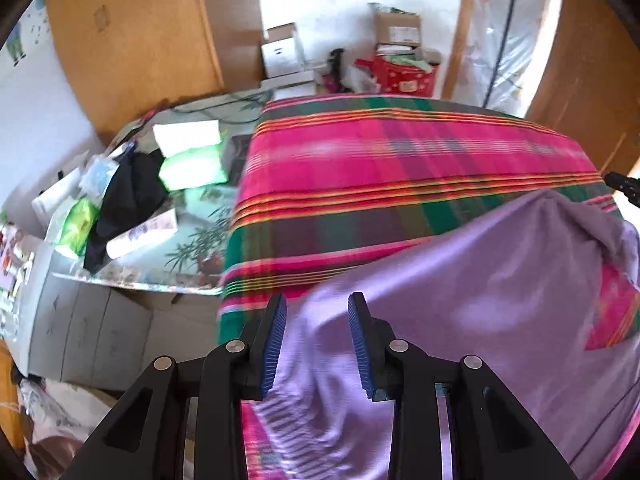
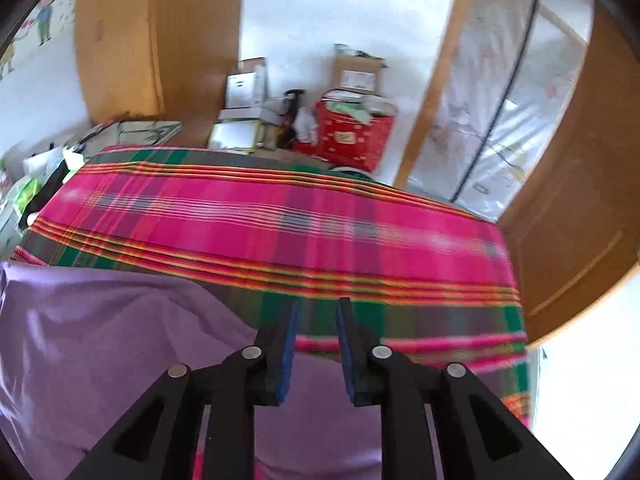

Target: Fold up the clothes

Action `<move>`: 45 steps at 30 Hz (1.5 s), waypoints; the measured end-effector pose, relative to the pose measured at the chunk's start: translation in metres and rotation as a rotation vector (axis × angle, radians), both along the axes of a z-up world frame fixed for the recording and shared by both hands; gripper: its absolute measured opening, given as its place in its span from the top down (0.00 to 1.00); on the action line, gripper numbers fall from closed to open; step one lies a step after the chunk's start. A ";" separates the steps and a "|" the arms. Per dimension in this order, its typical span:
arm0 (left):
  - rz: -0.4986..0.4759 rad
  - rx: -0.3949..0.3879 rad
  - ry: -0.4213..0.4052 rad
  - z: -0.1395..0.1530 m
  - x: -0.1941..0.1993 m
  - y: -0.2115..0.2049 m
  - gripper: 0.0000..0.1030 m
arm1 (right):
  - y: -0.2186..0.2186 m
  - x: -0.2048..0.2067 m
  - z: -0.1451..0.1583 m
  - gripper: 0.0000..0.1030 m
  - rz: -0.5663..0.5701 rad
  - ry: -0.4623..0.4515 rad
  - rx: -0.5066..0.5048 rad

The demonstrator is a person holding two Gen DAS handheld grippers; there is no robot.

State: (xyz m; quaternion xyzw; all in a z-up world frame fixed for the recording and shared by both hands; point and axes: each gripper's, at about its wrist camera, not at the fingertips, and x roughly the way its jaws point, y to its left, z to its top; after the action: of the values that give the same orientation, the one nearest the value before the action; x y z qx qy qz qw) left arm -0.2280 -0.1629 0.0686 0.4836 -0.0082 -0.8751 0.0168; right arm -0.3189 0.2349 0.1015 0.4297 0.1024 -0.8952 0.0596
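A lilac garment (image 1: 480, 320) lies rumpled on the near part of a table covered with a pink, green and orange plaid cloth (image 1: 400, 168). My left gripper (image 1: 318, 304) hovers open over the garment's left edge, with nothing pinched between its blue pads. In the right wrist view the same lilac garment (image 2: 100, 328) spreads to the left and under the fingers. My right gripper (image 2: 318, 306) is open above the garment's right edge and the plaid cloth (image 2: 280, 216). The tip of the other gripper (image 1: 622, 186) shows at the far right of the left wrist view.
A cluttered side table (image 1: 192, 232) to the left holds a black cloth (image 1: 124, 204), green and white packets (image 1: 192, 160) and tubes. Boxes and a red bag (image 2: 348, 136) stand on the floor beyond. A wooden door (image 2: 568, 216) stands at right, a wooden panel (image 1: 132, 40) at the back left.
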 end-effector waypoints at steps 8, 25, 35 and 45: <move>-0.158 0.041 -0.011 0.002 -0.008 0.072 0.67 | 0.108 0.024 0.009 0.65 -0.188 -0.013 -0.050; -0.467 0.112 -0.110 -0.040 -0.018 0.231 0.67 | 0.201 0.050 -0.053 0.55 -0.315 -0.175 -0.270; -0.489 0.060 -0.118 -0.048 -0.020 0.258 0.67 | 0.197 0.048 -0.045 0.89 -0.308 -0.091 -0.209; -0.543 -0.008 -0.095 -0.048 -0.014 0.277 0.67 | 0.192 0.009 -0.022 0.90 -0.356 0.003 -0.039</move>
State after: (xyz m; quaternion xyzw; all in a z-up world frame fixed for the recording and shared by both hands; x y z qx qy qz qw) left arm -0.2416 0.1146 0.0202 0.5042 -0.1418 -0.8237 -0.2172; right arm -0.3094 0.4265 0.0796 0.4382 0.0077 -0.8941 -0.0916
